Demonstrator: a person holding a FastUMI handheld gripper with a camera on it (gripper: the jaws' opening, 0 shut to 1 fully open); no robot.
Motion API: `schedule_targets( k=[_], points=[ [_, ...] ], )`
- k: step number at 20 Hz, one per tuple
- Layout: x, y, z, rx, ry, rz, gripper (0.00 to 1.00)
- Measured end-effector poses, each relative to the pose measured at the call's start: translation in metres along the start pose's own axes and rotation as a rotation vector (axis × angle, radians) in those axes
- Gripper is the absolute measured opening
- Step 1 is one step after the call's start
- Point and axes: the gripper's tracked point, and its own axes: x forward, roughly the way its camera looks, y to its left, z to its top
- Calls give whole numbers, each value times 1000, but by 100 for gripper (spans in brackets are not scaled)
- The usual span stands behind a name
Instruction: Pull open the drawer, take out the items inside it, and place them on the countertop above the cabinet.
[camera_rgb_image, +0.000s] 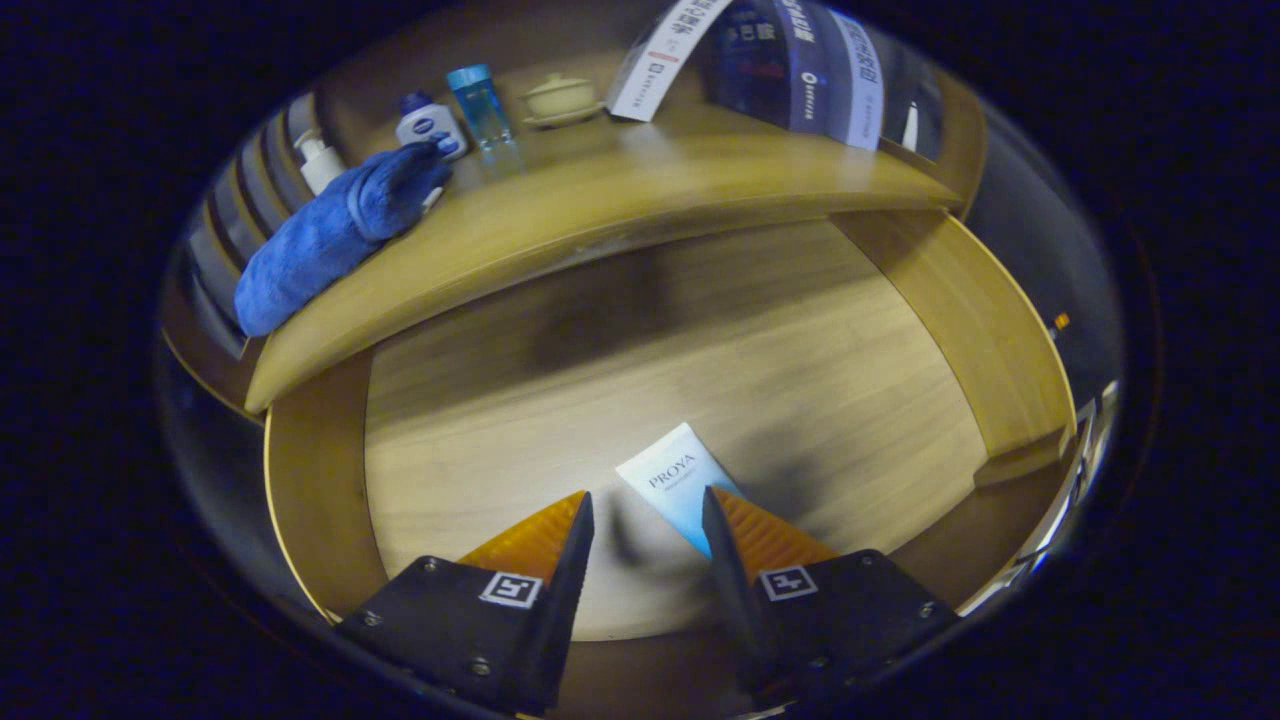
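My tool (648, 520) hung over the pulled-out light wooden drawer (320, 480), fingers spread apart with a clear gap between them, pinching nothing. One item lay on the drawer floor: a flat white-and-light-blue squeeze tube (675, 480), tilted, its crimped white end pointing away from me. The tube's near end sat just ahead of the fingers, closer to my right finger (722, 545), which overlapped its lower edge in view; whether they touched, I could not tell. Left finger (575, 545) was apart from the tube. Rest of the drawer floor showed bare wood with dark soft shadows, one just beside the tube, a bigger one farther back toward the bench.

The curved wooden bench top (620, 200) ran beyond the tube, above the drawer's back. Taking the tube as landmark: far beyond it and to the left lay a rolled blue terry towel (335, 230) along the bench edge. Just beyond the towel stood a white pump bottle (318, 160) and a small white bottle with a blue cap (428, 122), the latter touching or nearly touching the towel's end. Next to that stood a clear blue tumbler with a light blue lid (482, 105), then a cream lidded ceramic cup on a saucer (558, 98). Far beyond the tube and to the right leaned dark and white printed boxes (790, 70) at the bench's back.
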Motion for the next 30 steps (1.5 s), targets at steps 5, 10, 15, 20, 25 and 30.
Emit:
schedule_targets(
  k=[5, 10, 15, 20, 25, 30],
  points=[
    [0, -19, -8, -181, 47, -42, 65],
    [5, -35, -17, -256, 108, -51, 64],
    [11, -45, -33, -238, 151, -24, 61],
    [14, -44, -28, -235, 90, 17, 41],
    [-4, -44, 0, -198, -66, 8, 35],
    [-46, -37, 42, -188, -241, -2, 35]
  ],
)
